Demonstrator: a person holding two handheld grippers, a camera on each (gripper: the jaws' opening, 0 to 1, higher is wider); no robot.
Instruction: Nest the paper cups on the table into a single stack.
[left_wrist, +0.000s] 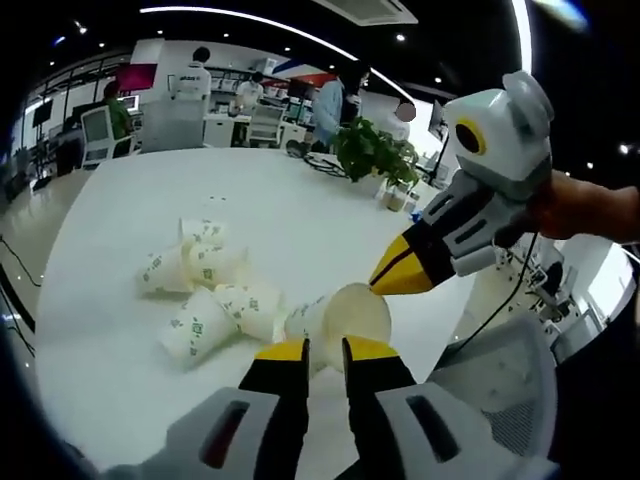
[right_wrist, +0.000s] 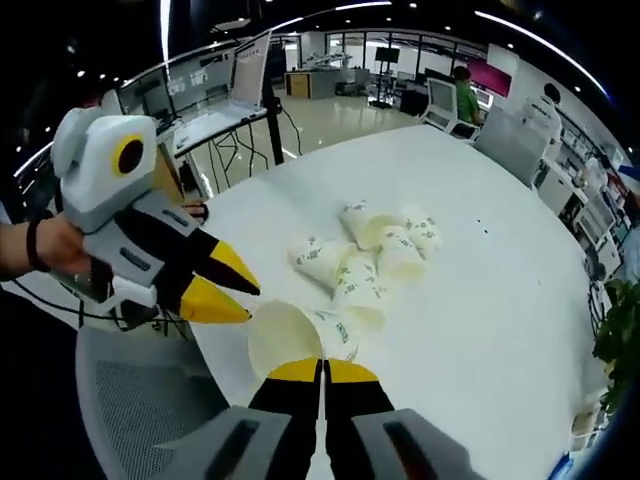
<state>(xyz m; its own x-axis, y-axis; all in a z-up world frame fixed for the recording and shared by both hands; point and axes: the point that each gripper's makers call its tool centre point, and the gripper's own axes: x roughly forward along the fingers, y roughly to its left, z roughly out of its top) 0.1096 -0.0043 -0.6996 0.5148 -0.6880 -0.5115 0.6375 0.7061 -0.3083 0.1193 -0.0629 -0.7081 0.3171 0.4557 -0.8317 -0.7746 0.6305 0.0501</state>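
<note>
Several white paper cups with green print lie on their sides in a loose heap on the white table. One more cup lies nearest, its mouth toward both cameras. My right gripper is shut, pinching that cup's wall; in the left gripper view it comes in from the right with its yellow tips together at the cup's rim. My left gripper is open just in front of the same cup; the right gripper view shows it with jaws parted beside the rim.
A grey mesh chair stands at the table's near edge under both grippers. A potted plant and small items sit at one end of the table. A laptop, desks and people are beyond.
</note>
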